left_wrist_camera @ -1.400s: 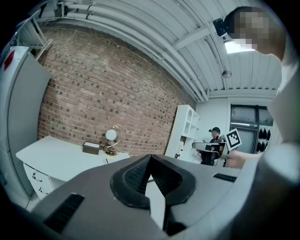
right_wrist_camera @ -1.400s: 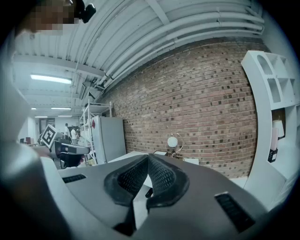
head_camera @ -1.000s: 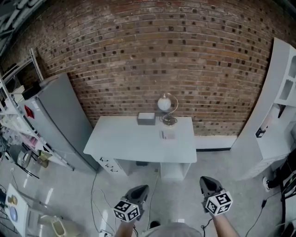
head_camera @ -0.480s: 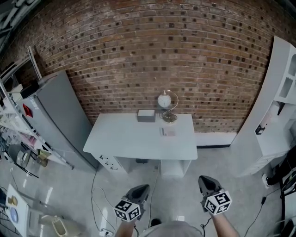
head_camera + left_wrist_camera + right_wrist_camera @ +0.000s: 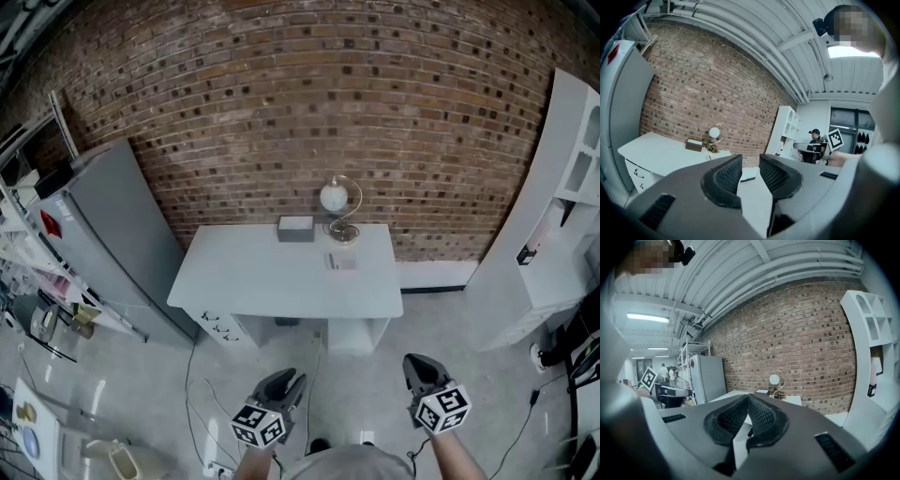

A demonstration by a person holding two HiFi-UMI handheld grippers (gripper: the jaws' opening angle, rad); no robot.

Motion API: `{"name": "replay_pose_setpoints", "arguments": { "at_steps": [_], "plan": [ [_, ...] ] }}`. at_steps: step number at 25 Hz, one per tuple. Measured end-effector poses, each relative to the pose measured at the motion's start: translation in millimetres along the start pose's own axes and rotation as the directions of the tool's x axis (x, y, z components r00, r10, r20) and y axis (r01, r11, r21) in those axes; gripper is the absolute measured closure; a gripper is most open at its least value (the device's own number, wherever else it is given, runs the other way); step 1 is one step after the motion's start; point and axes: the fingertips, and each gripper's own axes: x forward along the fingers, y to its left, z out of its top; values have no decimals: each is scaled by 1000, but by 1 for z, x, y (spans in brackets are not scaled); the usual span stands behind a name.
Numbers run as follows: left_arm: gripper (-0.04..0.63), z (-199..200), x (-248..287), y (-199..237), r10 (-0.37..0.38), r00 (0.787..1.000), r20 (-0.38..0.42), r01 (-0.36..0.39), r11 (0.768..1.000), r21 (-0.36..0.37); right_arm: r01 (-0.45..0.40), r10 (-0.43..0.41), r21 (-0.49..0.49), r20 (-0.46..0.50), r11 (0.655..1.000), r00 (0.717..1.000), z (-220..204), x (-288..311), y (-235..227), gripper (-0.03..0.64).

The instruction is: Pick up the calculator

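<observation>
One grey fridge (image 5: 112,225) stands on the left, by the brick wall (image 5: 309,94). Your left gripper (image 5: 291,379) is low over the floor (image 5: 361,398), well apart from the white bench (image 5: 234,281). Its jaws are spread and have just been opening, with nothing between them. On the bench, a grey box (image 5: 295,229) sits at the back edge, with a round lamp (image 5: 335,201) just right of it. The calculator (image 5: 340,262) lies flat near the back right corner, just in front of the lamp. Your right gripper (image 5: 419,366) is low too, its jaws pressed together and empty. A tall white shelf (image 5: 562,187) stands on the right.
</observation>
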Motion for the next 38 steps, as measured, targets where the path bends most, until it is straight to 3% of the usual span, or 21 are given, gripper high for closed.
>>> {"name": "replay_pose_setpoints", "arguments": {
  "at_steps": [12, 20, 28, 38],
  "plan": [
    [434, -3, -14, 28, -56, 998, -22, 56, 998, 0, 39, -39, 14, -11, 999, 999, -8, 15, 32, 606],
    [433, -1, -7, 44, -50, 999, -17, 50, 999, -11, 53, -52, 17, -27, 998, 998, -12, 26, 29, 605],
    [431, 8, 26, 62, -23, 1000, -14, 23, 1000, -17, 14, -14, 23, -33, 1000, 999, -9, 68, 3, 605],
    [431, 32, 102, 87, 21, 1000, -12, -22, 999, -37, -51, 53, 26, -52, 998, 997, 7, 141, -60, 605]
  ]
}}
